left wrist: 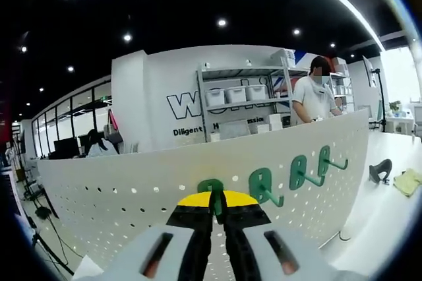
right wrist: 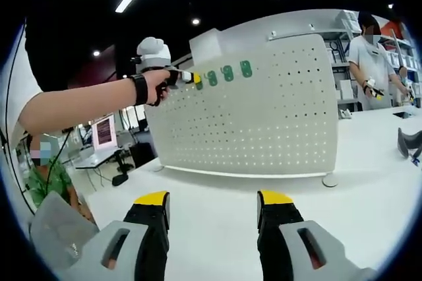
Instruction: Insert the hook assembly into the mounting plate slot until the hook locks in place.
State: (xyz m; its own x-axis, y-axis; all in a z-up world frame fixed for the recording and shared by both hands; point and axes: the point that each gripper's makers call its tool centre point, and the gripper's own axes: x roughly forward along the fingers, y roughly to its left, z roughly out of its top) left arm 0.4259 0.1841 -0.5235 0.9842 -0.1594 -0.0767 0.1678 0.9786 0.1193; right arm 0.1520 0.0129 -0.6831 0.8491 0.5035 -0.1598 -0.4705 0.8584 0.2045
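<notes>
A white pegboard mounting plate (left wrist: 132,188) stands upright on the white table. My left gripper (left wrist: 217,200) is shut on a green hook (left wrist: 212,190) pressed against the plate near its top edge. Three more green hooks (left wrist: 300,172) hang in a row to its right. In the right gripper view the plate (right wrist: 264,116) stands ahead, and a hand holds the left gripper (right wrist: 188,77) at the plate's upper left corner, beside the row of green hooks (right wrist: 227,73). My right gripper (right wrist: 212,205) stands open low over the table with nothing between its jaws.
A person in a white shirt (right wrist: 371,57) stands behind the plate, by shelves with white bins (left wrist: 236,93). A black object (left wrist: 380,171) and a yellow-green cloth (left wrist: 409,181) lie on the table to the right. The plate's round foot (right wrist: 330,179) rests on the table (right wrist: 217,182).
</notes>
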